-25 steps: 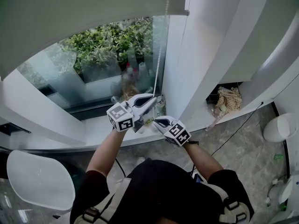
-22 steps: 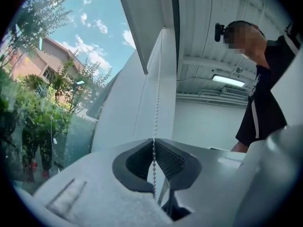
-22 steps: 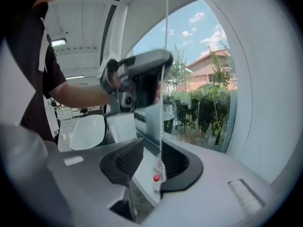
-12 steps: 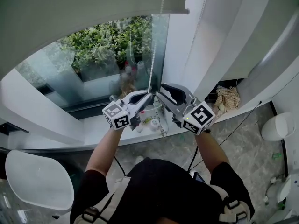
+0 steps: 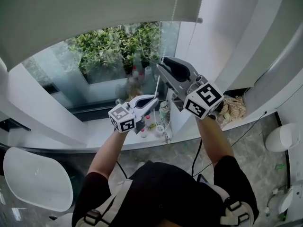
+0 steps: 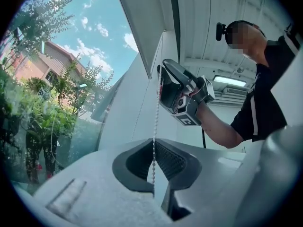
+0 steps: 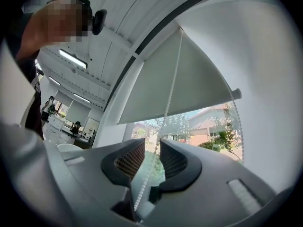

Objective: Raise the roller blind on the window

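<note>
Bottles [image 5: 163, 111] are crowding the window sill [image 5: 94, 143] at centre; the white pillar [image 5: 208, 46] is blocking the right, the roller blind [image 5: 71, 13] is capping the top; air left of the bead chain [image 6: 155, 126] is lying open

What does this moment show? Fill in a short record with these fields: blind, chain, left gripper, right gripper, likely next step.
blind: partly down, covering the top of the window
chain: runs up from the lower gripper through the higher one
left gripper: lower, shut on chain
right gripper: higher, jaws apart and just been closing; chain between them, not yet pinched
likely next step: right gripper probably clamps the chain and pulls
</note>
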### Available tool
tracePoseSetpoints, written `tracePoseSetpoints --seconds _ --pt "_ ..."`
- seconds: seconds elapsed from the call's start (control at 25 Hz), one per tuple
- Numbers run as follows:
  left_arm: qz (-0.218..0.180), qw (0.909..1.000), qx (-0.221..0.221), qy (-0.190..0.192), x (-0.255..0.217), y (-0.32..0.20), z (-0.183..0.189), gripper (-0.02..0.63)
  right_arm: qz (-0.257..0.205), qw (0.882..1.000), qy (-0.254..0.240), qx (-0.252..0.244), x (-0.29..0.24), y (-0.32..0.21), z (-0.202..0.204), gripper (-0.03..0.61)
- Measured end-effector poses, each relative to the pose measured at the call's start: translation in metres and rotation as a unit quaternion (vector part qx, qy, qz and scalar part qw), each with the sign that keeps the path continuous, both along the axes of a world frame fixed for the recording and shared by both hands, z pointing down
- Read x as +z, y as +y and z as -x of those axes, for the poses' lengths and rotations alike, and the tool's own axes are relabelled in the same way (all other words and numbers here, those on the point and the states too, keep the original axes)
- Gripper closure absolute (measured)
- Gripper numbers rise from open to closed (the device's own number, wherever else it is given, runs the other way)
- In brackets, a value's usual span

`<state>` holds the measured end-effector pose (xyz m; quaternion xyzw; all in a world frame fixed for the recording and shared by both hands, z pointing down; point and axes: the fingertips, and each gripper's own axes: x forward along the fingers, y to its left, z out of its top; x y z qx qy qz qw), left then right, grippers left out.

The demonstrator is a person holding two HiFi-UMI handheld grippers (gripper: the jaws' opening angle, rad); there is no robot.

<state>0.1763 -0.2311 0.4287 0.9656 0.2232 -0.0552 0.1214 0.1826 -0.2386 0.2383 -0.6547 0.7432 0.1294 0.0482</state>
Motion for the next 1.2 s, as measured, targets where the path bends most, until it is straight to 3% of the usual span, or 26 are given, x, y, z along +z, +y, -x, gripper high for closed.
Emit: tracePoseSetpoints --seconds 0.16,0.2,0.48,0.72,0.92,0.96,1.0,1.08,1.2 --pt "-0.002 1.0000 -0.002 0.003 -0.001 -0.002 0.004 0.598 -0.004 1.000 -0.007 -0.007 -0.004 -0.004 0.002 0.505" --pt "0.000 1.0000 -0.002 0.004 -0.001 -0.002 0.004 0.598 -0.005 1.000 -0.007 -0.005 -0.004 -0.004 0.001 0.538" --pt "0.015 0.9999 -0.001 0.000 0.008 -0.002 0.003 0.598 -0.010 1.000 -0.020 0.011 0.007 0.000 -0.005 0.566" --pt "-0.011 0.9963 0.022 -0.082 0.060 0.020 -0.004 0.598 0.021 0.999 0.011 0.037 0.058 0.007 0.000 0.569" --pt "-0.045 0.9828 0.061 -0.169 0.128 0.046 0.009 0.592 0.085 0.996 -0.003 0.038 0.132 0.019 0.005 0.572" --pt "-0.051 0.9801 0.067 -0.180 0.138 0.048 0.014 0.566 0.100 0.994 -0.006 0.041 0.147 0.020 0.003 0.572" --pt "-0.055 0.9781 0.072 -0.188 0.144 0.047 0.019 0.528 0.115 0.992 -0.006 0.045 0.161 0.020 0.000 0.572" --pt "-0.053 0.9772 0.076 -0.191 0.146 0.038 0.028 0.523 0.143 0.988 -0.005 0.050 0.183 0.020 -0.006 0.572" --pt "-0.032 0.9847 0.056 -0.162 0.118 0.013 0.029 0.512 0.155 0.987 -0.011 0.044 0.195 0.024 -0.008 0.572"
